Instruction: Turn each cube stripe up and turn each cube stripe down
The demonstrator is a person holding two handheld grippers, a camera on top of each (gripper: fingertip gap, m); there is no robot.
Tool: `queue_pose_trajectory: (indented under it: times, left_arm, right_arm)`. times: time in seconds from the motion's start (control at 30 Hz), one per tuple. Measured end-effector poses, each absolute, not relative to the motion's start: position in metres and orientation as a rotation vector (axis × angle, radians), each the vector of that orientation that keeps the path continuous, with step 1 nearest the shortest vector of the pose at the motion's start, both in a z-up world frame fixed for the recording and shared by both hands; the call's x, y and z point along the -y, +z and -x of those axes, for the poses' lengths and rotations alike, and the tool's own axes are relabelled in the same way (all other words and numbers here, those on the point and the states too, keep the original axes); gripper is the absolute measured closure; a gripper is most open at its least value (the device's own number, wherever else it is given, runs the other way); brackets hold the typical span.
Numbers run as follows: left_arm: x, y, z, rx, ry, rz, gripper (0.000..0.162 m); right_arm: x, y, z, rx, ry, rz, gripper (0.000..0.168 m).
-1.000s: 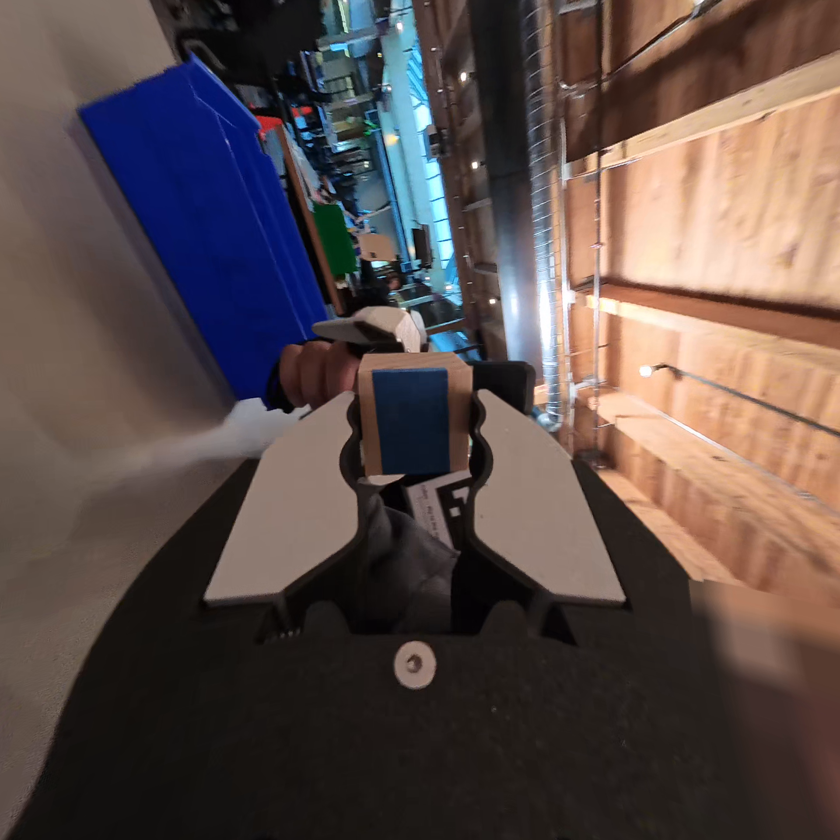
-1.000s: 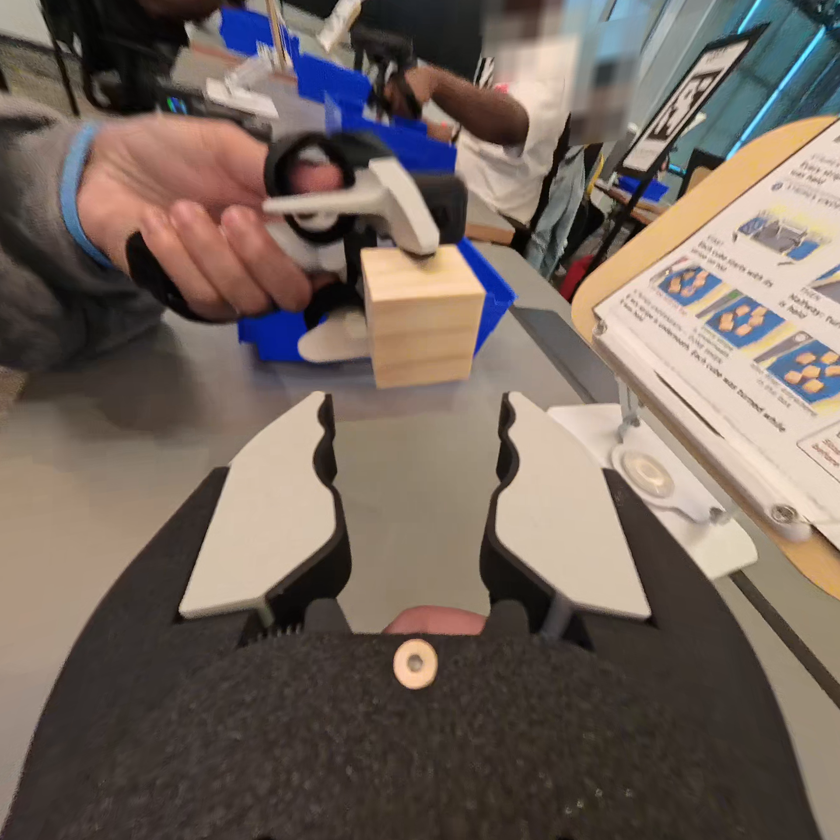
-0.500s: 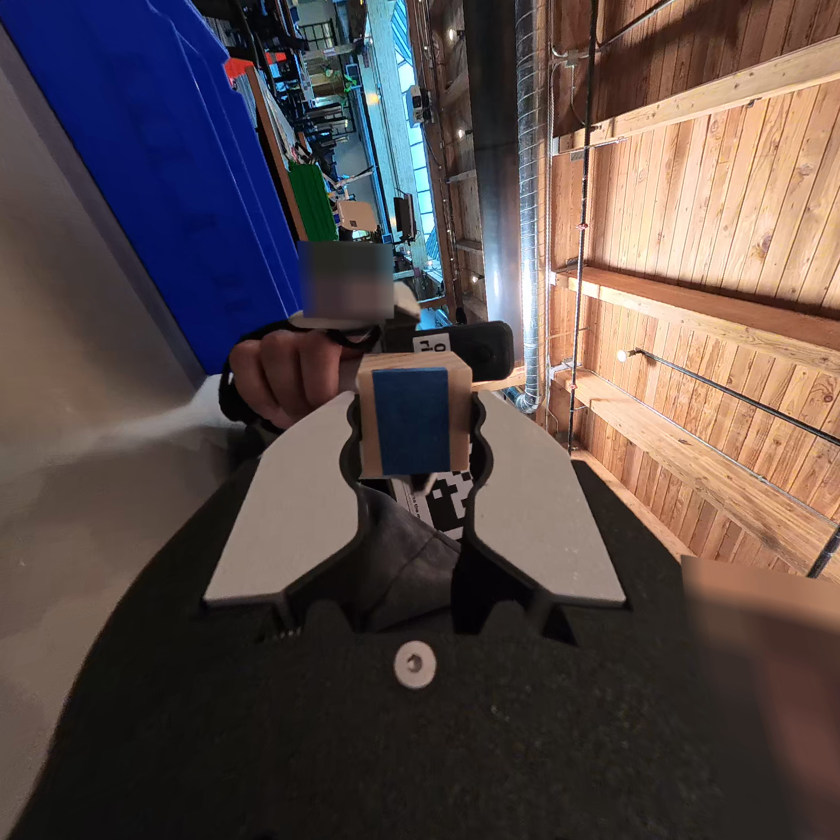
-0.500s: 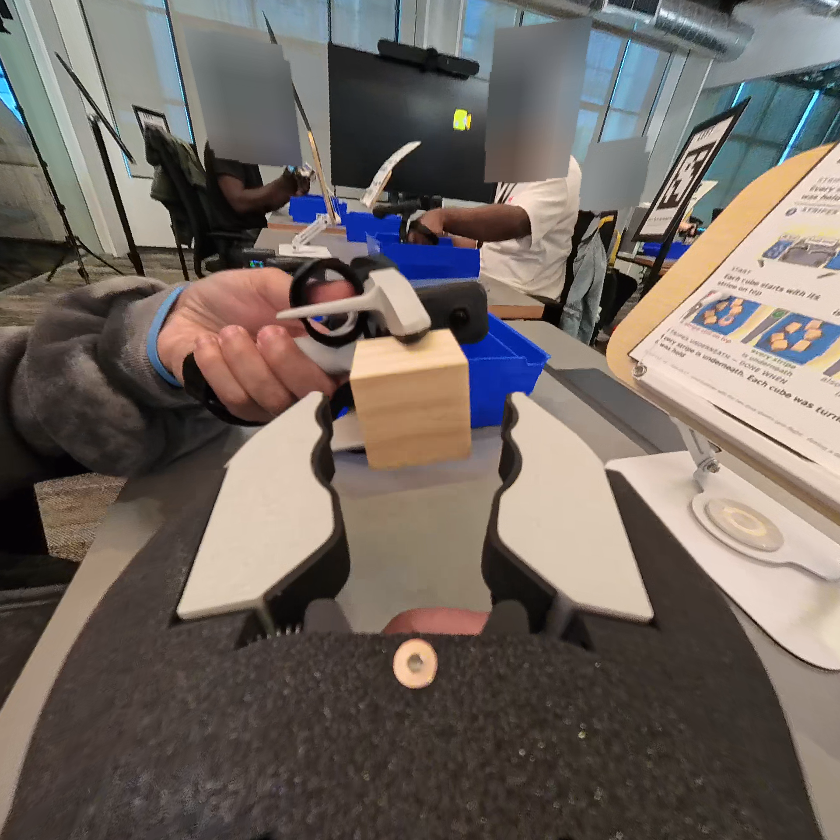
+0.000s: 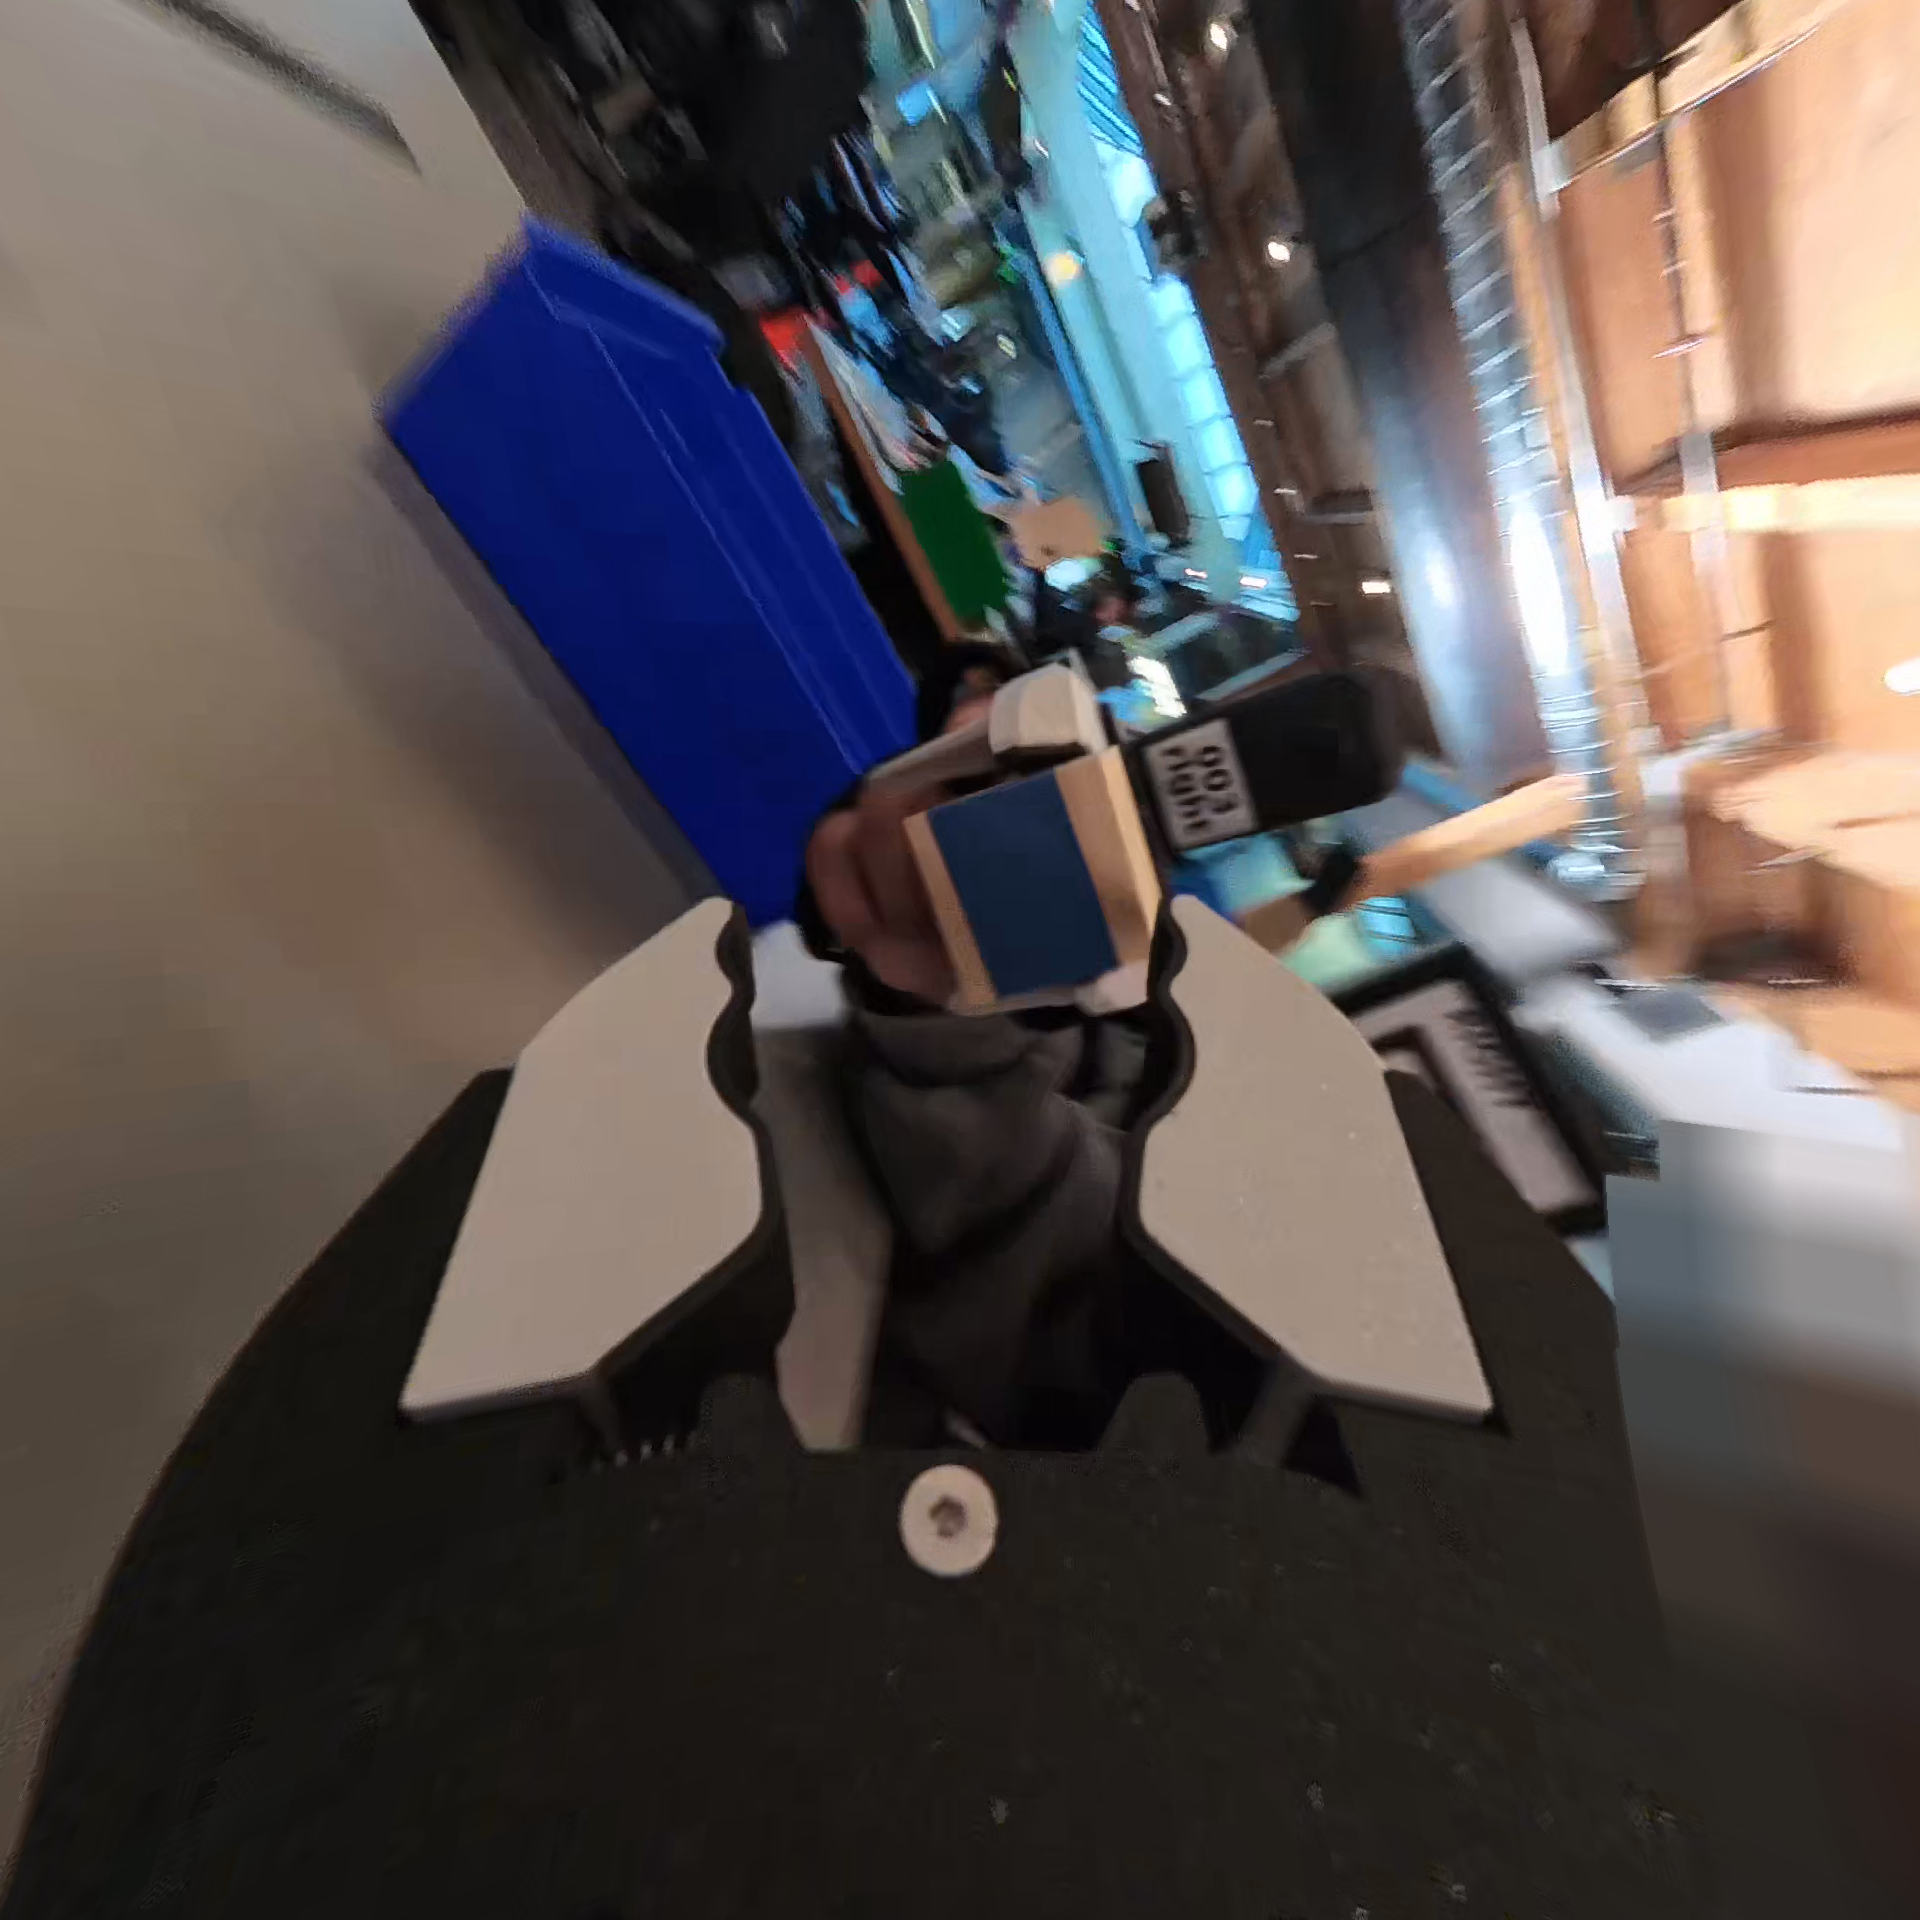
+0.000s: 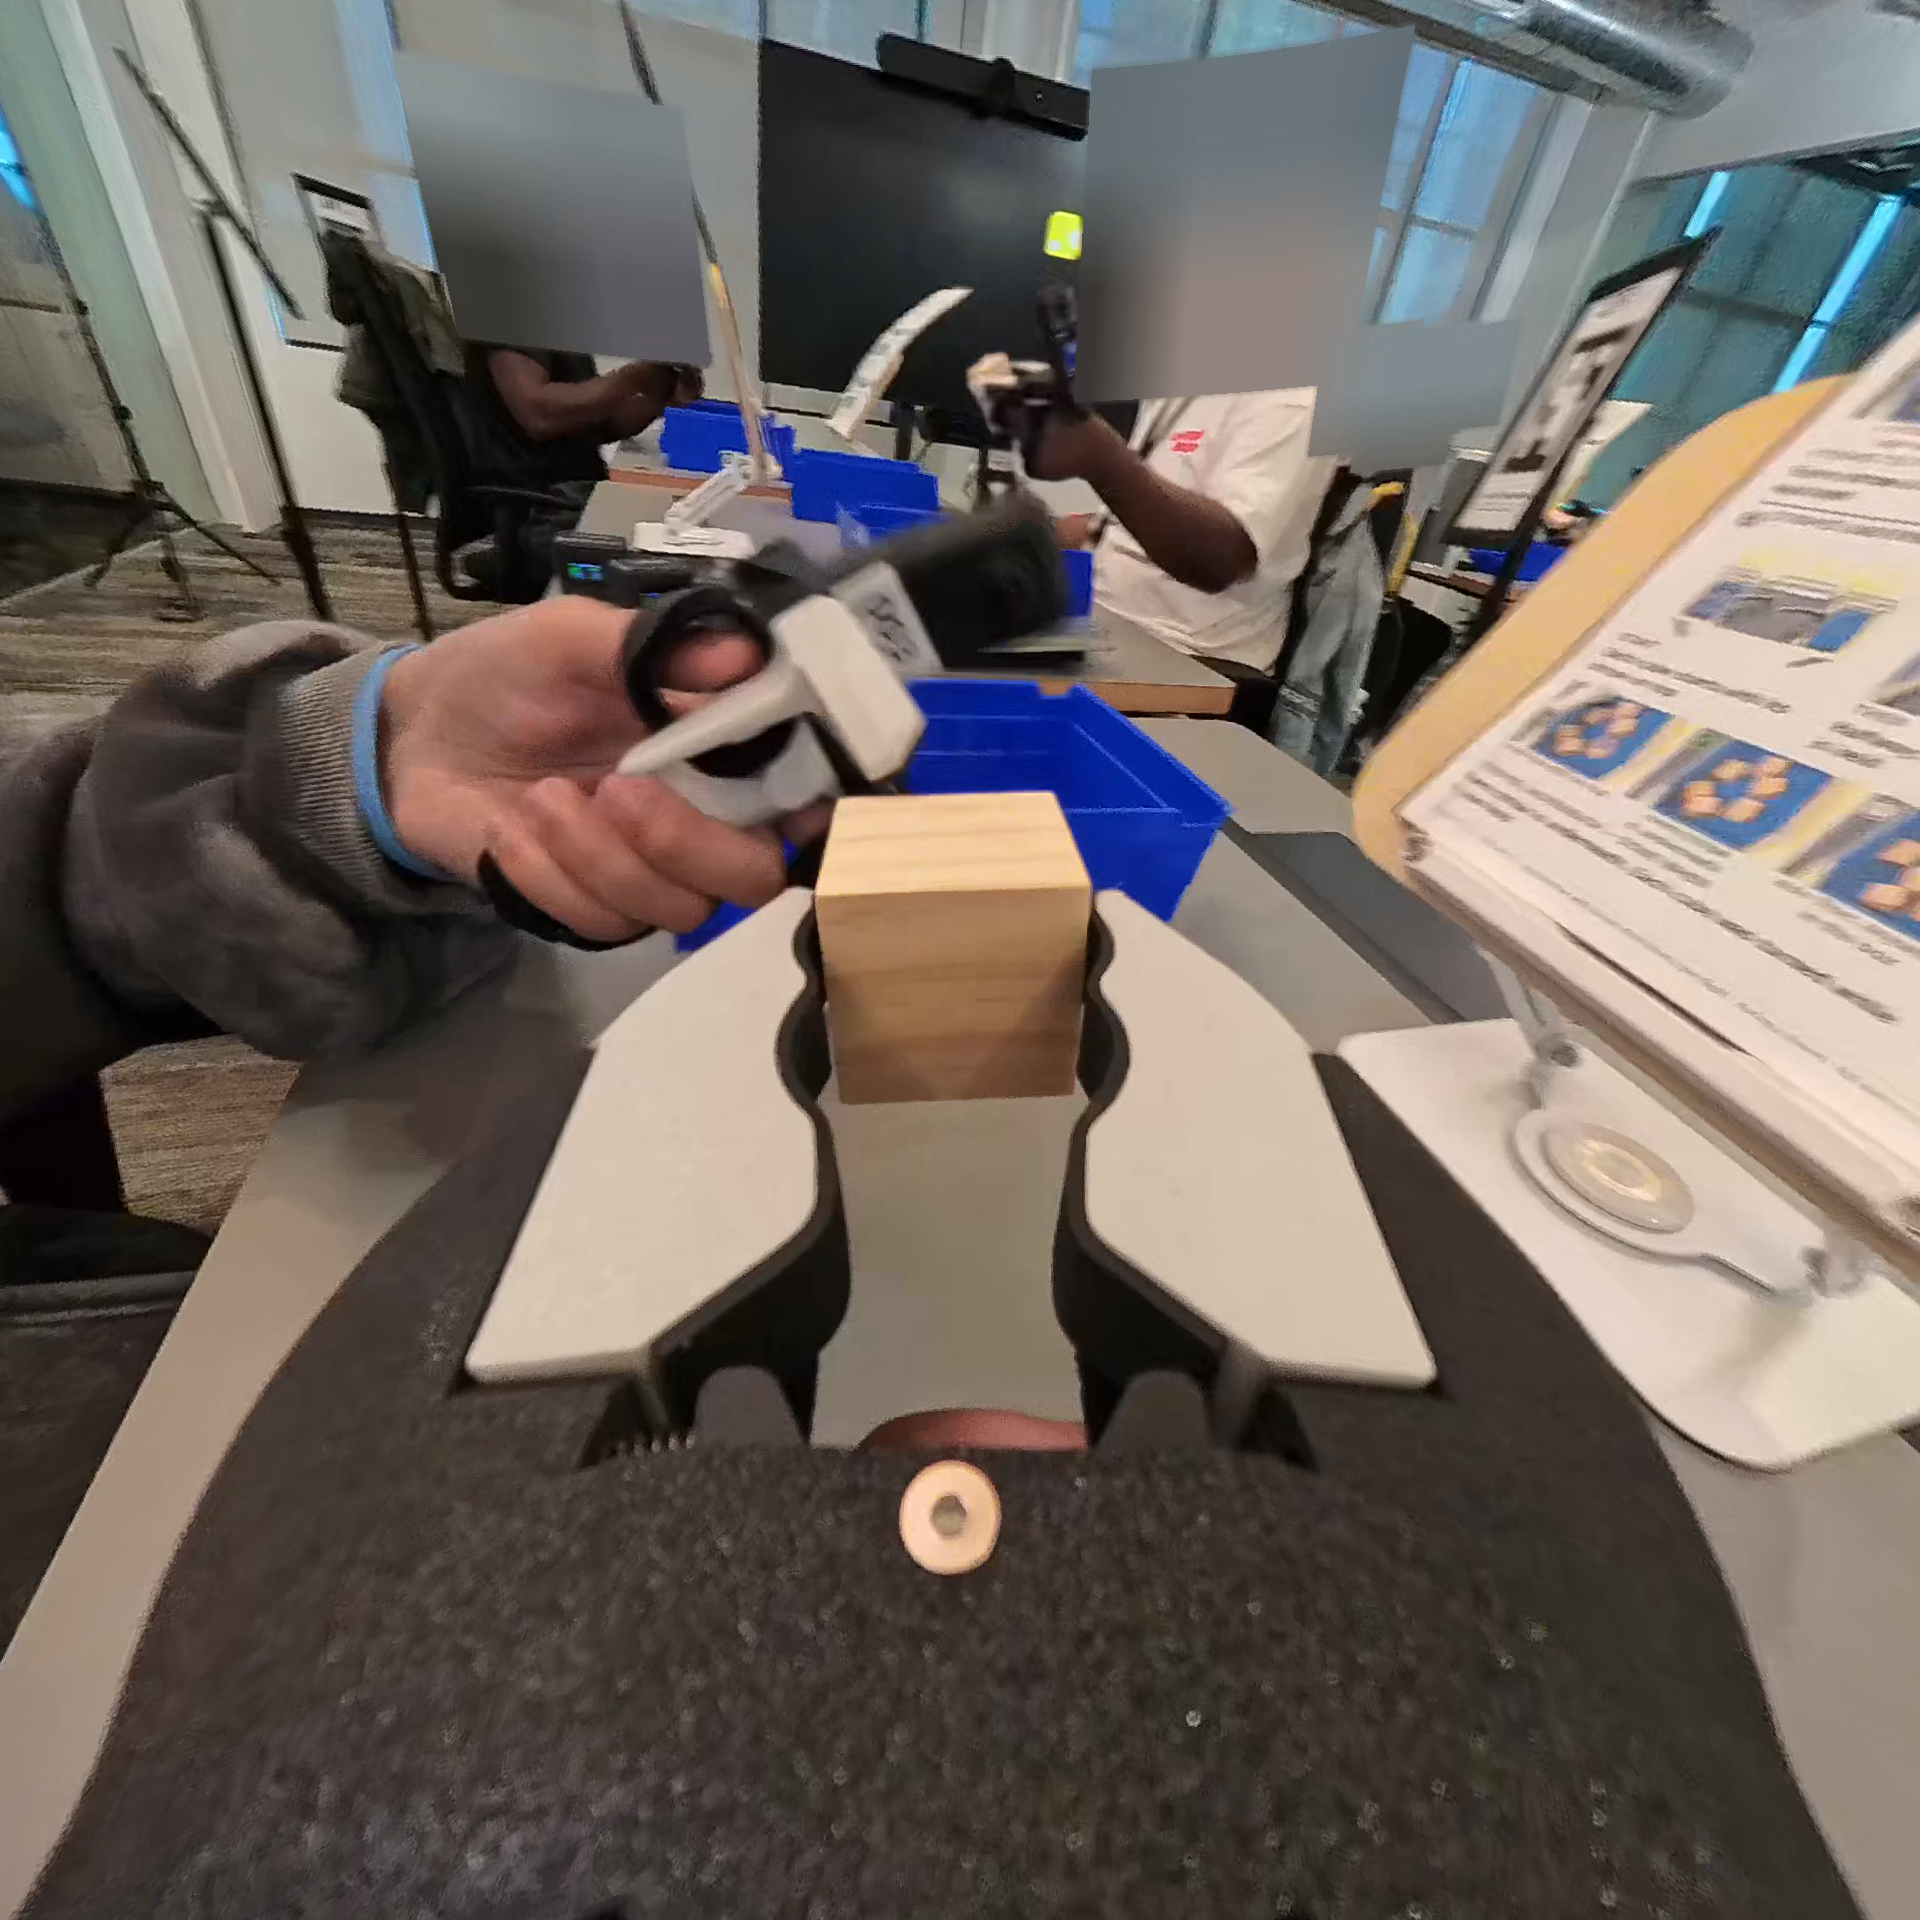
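A wooden cube [image 6: 951, 945] is held in the air above the grey table [image 6: 312, 1247]. My right gripper [image 6: 953, 935] is shut on its two sides, and the face toward this camera is plain wood. In the left wrist view the cube [image 5: 1023, 899] shows a blue stripe on the face toward me. My left gripper [image 5: 951, 925] is open, with its tips a little short of the cube and not touching it. In the right wrist view the left gripper [image 6: 748, 774] sits in a hand just behind and left of the cube.
A blue bin [image 6: 1049, 748] stands on the table behind the cube and also shows in the left wrist view [image 5: 644, 644]. An instruction board [image 6: 1714, 727] on a white stand [image 6: 1621, 1195] is at the right. People sit at tables farther back.
The right gripper moved forward and shut on the cube. The left gripper, which was holding the cube, opened and drew back from it.
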State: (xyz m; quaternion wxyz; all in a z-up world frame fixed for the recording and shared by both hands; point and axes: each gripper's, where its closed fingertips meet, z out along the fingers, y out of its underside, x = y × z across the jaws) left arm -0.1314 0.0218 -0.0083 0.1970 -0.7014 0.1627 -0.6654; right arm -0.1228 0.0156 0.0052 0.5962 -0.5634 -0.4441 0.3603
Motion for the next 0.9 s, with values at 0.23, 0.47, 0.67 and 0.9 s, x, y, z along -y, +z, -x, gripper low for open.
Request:
queue_pose_trajectory:
  times: [0.23,0.47,0.67,0.9]
  left_arm:
    - [-0.009,-0.057,0.162,-0.667,-0.951,1.897,0.093]
    - [0.035,-0.108,0.173,-0.774,-0.81,1.926,0.099]
    - [0.026,-0.11,0.18,-0.807,-0.708,1.919,0.099]
    - [0.027,-0.115,0.178,-0.826,-0.742,1.948,0.099]
  right_arm:
    - [-0.057,0.054,0.013,0.734,0.45,1.478,0.123]
    - [-0.101,0.018,-0.174,0.218,0.044,1.948,0.123]
    - [-0.104,-0.094,-0.244,-0.08,-0.074,2.517,0.123]
    - [-0.089,-0.156,-0.244,-0.114,-0.091,2.863,0.123]
